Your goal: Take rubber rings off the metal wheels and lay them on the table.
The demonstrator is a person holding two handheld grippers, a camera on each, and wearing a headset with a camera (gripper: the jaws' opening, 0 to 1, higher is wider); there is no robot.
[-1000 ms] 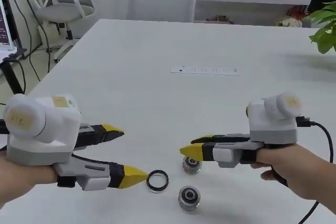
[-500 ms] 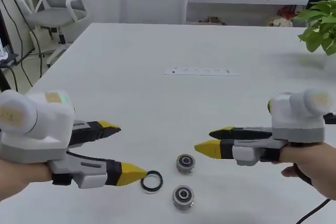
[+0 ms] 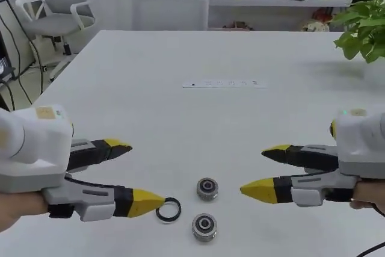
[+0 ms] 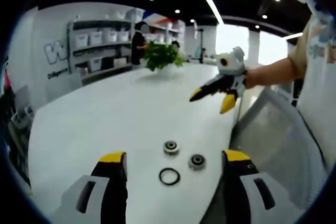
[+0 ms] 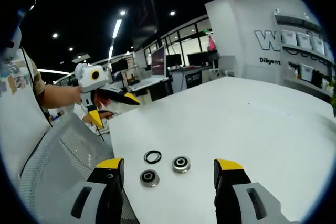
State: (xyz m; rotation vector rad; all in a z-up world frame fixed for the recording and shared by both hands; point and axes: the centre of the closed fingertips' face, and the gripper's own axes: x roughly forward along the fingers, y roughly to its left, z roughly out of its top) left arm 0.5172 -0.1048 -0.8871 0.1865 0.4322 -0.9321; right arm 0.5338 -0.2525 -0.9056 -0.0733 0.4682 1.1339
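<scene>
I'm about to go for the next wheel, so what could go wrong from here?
The left gripper hangs open with its lower jaw beside the loose rubber ring; a sweep might flick it away. The nearer wheel lies loose by the edge of the table, so a jaw's nudge could push it off.

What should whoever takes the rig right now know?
Left gripper: jaws open, empty, above the table.
Right gripper: jaws open, empty, off to the right of the parts.
One rubber ring lies flat on the table by the left gripper's lower jaw tip.
Farther wheel and nearer wheel sit loose between the grippers.
Done: that one ring is off.
Left: check both wheels for rings (too small to tell here), strip any, lay them down.
</scene>
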